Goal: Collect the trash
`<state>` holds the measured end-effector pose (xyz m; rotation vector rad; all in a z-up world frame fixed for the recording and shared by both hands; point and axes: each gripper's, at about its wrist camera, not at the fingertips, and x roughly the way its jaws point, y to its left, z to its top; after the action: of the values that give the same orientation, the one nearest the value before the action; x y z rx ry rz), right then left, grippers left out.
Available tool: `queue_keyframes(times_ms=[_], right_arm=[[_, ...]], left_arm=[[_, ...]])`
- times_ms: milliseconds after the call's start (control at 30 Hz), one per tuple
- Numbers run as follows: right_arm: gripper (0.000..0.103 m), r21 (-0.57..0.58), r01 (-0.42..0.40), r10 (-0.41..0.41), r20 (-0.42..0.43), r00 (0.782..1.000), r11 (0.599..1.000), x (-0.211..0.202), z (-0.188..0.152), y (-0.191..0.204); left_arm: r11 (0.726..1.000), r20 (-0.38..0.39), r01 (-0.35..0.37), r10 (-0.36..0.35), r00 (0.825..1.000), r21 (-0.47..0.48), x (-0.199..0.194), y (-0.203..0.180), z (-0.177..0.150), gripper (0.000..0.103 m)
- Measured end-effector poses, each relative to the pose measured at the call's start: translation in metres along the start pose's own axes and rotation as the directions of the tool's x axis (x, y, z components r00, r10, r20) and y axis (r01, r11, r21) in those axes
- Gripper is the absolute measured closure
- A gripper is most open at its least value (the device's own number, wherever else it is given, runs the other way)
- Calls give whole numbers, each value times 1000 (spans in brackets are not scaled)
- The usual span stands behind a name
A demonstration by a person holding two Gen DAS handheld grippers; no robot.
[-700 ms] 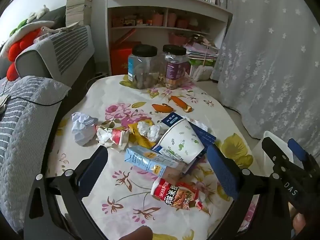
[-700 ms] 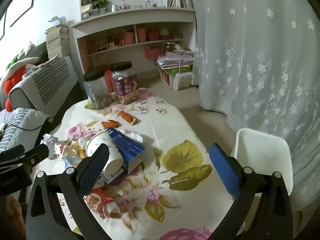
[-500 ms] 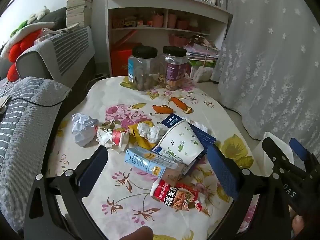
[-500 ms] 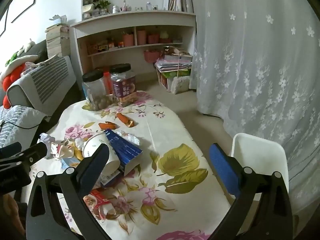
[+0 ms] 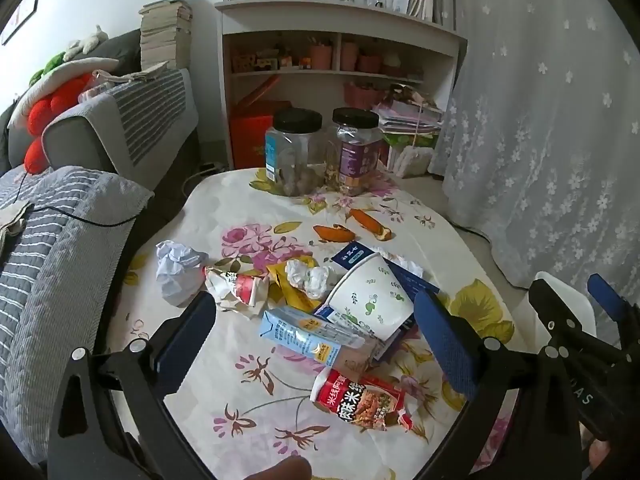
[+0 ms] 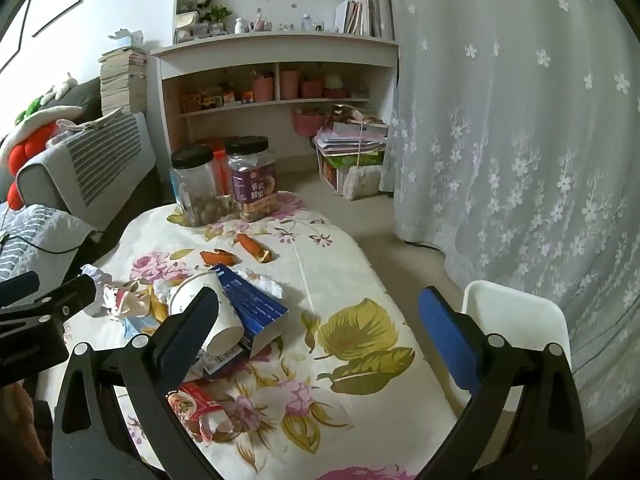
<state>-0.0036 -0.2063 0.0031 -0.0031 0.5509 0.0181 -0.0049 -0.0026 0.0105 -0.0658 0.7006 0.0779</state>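
Two hand-held grippers, left and right, hover wide and empty over trash heaped mid-tabletop. Overlapping items risk trouble: grabbing the paper cup could drag the milk carton off the edge.

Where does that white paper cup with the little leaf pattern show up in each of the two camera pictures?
Left wrist view: the paper cup lies on its side right of centre, amid the litter.
Right wrist view: the same cup sits left of centre, partly hidden by a gripper finger.
Shared landmark: the purple-labelled jar at the far end of the table.
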Motion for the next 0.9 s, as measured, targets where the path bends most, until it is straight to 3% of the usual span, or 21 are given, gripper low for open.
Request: queue_keyframes(times_ms=[900], right_arm=[[7,23,-12,12,-6,1000,1000,3,-2,6]], left_arm=[[1000,21,-4,4,1000,5,-5,-4,-1,7]])
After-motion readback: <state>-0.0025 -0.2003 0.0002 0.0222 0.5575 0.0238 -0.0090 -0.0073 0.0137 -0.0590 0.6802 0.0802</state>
